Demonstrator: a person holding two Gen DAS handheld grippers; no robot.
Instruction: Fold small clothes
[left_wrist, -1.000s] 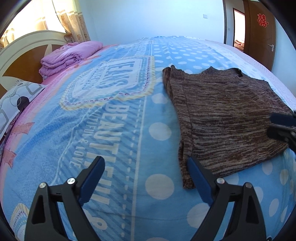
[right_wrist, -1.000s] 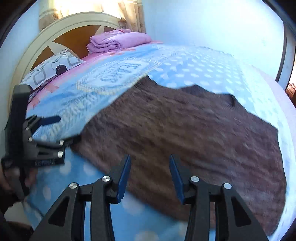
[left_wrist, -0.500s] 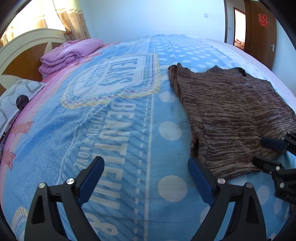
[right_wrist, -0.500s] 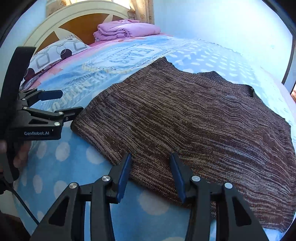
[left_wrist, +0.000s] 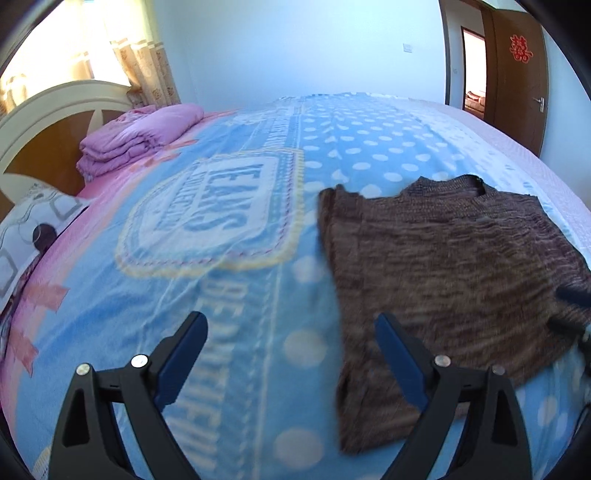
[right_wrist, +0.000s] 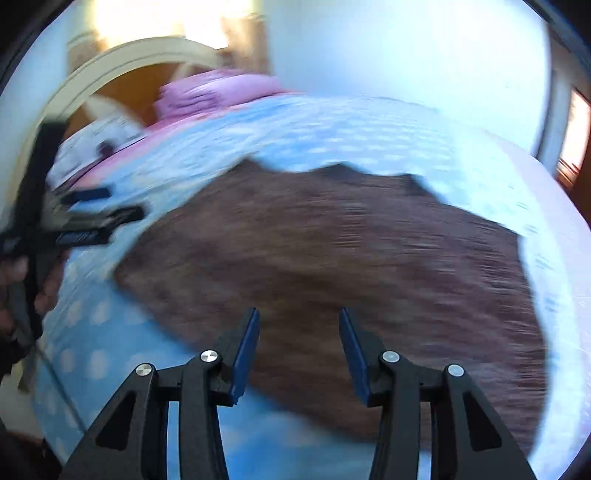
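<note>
Bedspread (left_wrist: 236, 280) beneath brown sweater (left_wrist: 443, 266)

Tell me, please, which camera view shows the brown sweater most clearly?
The left wrist view: the sweater lies flat on the bedspread, its whole outline and neckline visible, only mildly blurred. In the right wrist view it fills more of the frame but is heavily smeared by motion.

left gripper (left_wrist: 290, 356) spread wide, right gripper (right_wrist: 299, 354) parted
</note>
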